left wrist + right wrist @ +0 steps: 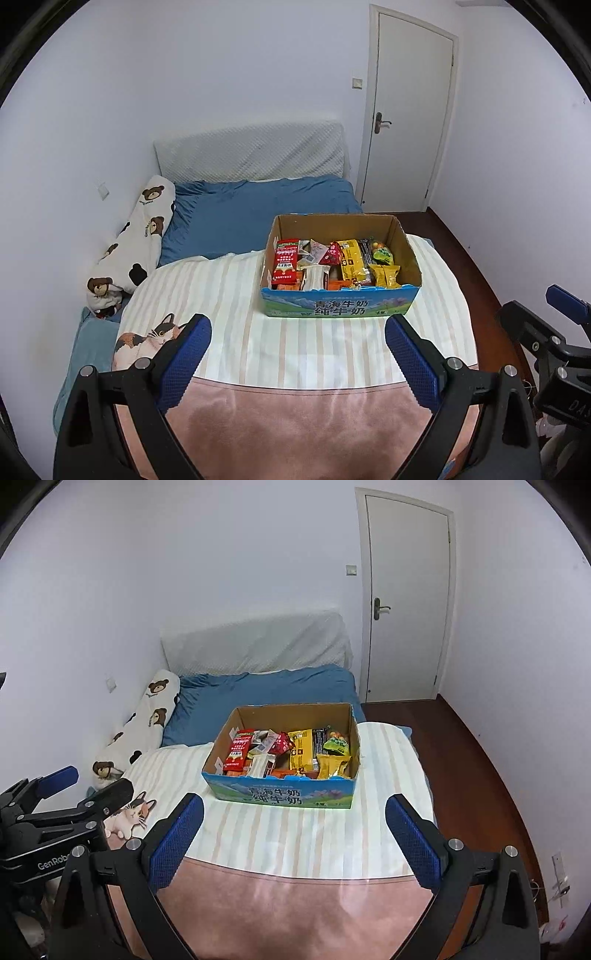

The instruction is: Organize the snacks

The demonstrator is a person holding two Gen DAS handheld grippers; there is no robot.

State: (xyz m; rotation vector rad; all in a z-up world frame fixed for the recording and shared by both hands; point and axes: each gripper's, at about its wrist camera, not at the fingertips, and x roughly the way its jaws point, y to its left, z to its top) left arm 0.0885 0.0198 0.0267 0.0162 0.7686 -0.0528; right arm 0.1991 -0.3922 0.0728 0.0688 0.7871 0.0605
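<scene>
An open cardboard milk box (340, 308) (280, 794) with a blue printed front sits on the striped blanket on the bed. It holds several snack packets: a red pack (285, 262) (239, 751) at the left, yellow packs (350, 260) (301, 752) in the middle and right, a green one (383, 254) at the back right. My left gripper (298, 336) is open and empty, in front of the box and apart from it. My right gripper (294, 818) is also open and empty, in front of the box.
The striped blanket (229, 295) has a cat print (147, 338) at its left and a pink band (295, 417) nearest me. A bear-print bolster (136, 236) lies along the left wall. A blue sheet (236, 218), a closed door (410, 110) and wood floor (469, 760) are beyond.
</scene>
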